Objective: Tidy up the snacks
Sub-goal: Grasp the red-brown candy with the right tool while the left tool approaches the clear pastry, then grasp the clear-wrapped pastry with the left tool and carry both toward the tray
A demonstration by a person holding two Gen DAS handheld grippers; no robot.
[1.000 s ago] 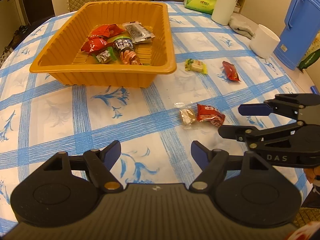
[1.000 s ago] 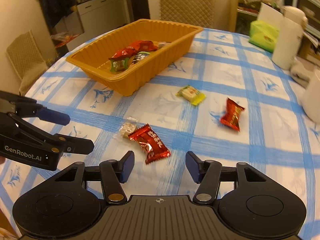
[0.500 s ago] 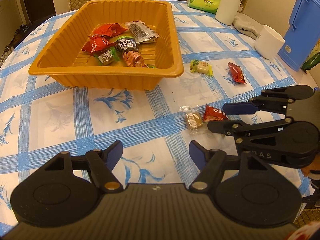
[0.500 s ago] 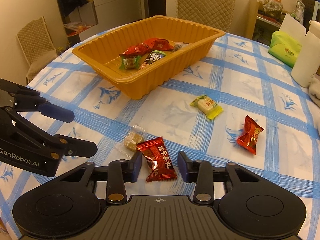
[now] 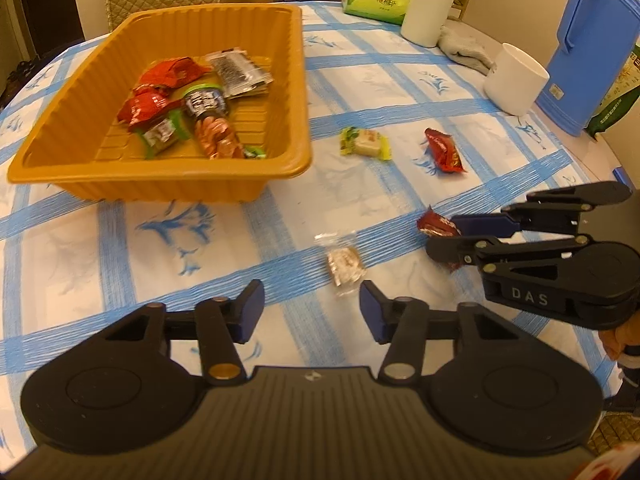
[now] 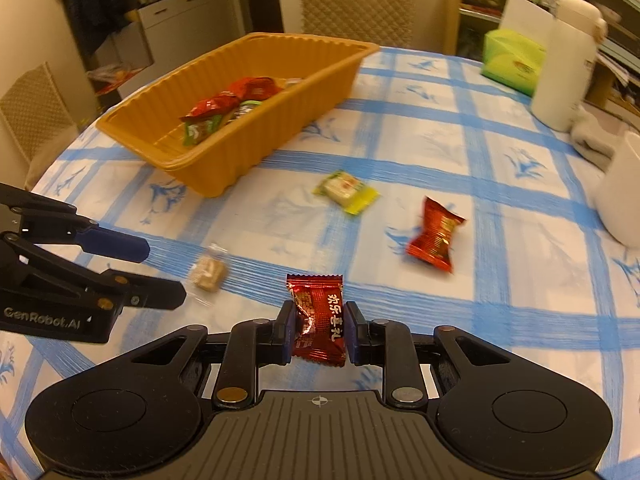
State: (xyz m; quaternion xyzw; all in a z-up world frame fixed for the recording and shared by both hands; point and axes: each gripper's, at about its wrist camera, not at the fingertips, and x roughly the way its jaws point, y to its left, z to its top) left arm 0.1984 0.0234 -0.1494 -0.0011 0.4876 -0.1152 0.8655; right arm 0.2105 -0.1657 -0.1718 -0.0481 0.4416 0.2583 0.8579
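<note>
Round table under a blue-checked cloth. Orange tray sat at the far left of it, holding a loose heap of wrapped snacks: red, green, silvery and one dark-labelled piece, all toward the middle, floor of the tray partly bare.

Right gripper was clenched on a red candy, pads against both sides of the wrapper, wrapper crinkled. Candy seemed just off the cloth; could not be sure. Judged the step to be carrying it to the tray: lift clear of the near wall, release over the bare floor rather than on the rim.

Left gripper was released, jaws wide, holding nothing, close behind a clear-wrapped brown sweet on the cloth.

Still loose on the table: a yellow-green candy and a second red candy, well apart from the tray.
</note>
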